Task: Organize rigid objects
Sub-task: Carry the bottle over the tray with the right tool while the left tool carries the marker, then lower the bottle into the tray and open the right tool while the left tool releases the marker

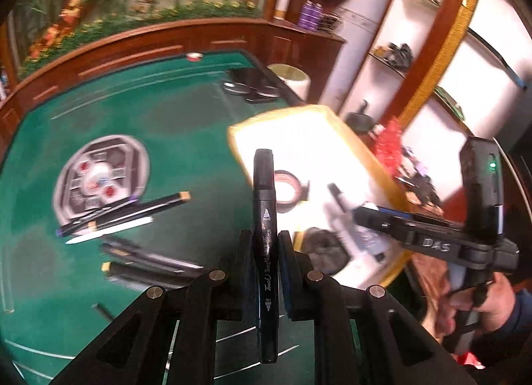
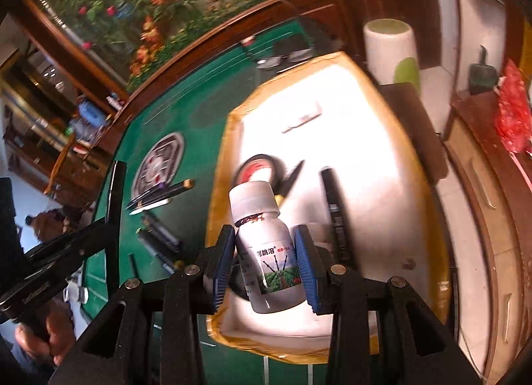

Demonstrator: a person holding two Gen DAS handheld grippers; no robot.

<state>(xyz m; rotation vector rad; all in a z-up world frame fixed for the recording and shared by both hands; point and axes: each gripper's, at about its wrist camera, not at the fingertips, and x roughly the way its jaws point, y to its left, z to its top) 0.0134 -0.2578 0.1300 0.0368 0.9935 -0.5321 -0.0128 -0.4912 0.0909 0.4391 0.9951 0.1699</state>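
Two close wrist views over the green table (image 1: 99,112), both sharing the white tray (image 2: 382,159).

Motion blur smears the loose pens (image 1: 126,215) lying left of the left gripper (image 1: 265,245), so their labels cannot be read. The black marker (image 1: 265,218) it clamps hides part of the tape roll (image 1: 287,190) ahead in the yellow-rimmed box (image 1: 375,165). In the right wrist view the bottle (image 2: 266,252) covers the box floor between the right gripper (image 2: 264,252) fingers, and the dark round thing behind it is too hidden to identify. The bench (image 2: 186,112) print is blurred.
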